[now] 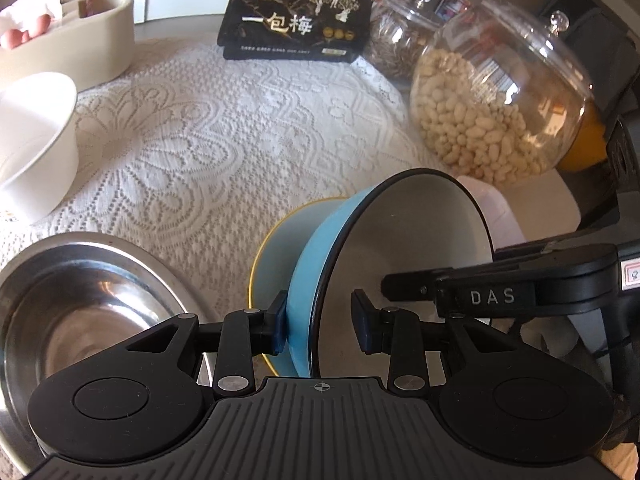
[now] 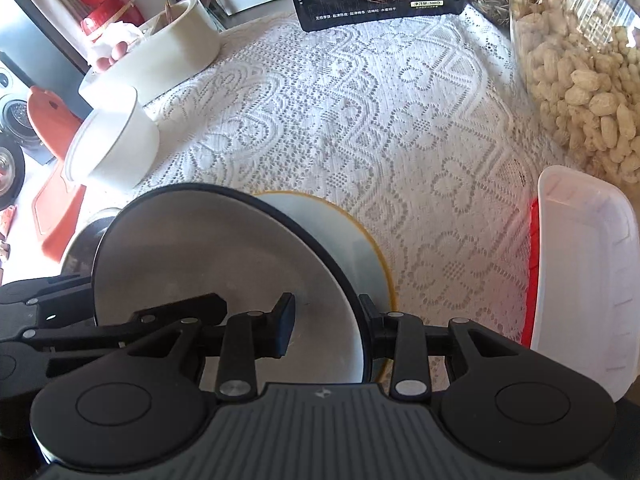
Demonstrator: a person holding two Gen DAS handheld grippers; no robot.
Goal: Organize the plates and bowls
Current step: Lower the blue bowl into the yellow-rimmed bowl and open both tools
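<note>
A blue bowl with a black rim and a pale inside hangs tilted above the lace cloth. My left gripper is shut on its wall, one pad on the blue outside and one inside. My right gripper is shut on the opposite side of the same bowl, with its rim between the jaws. Directly under it sits a pale bowl with a yellow rim, partly hidden. A steel bowl lies at the lower left. Further left, a white bowl stands on the cloth.
The lace tablecloth covers the table. A beige container, a black snack bag and a seed jar line the back. A peanut jar and a white plastic tub stand on the right.
</note>
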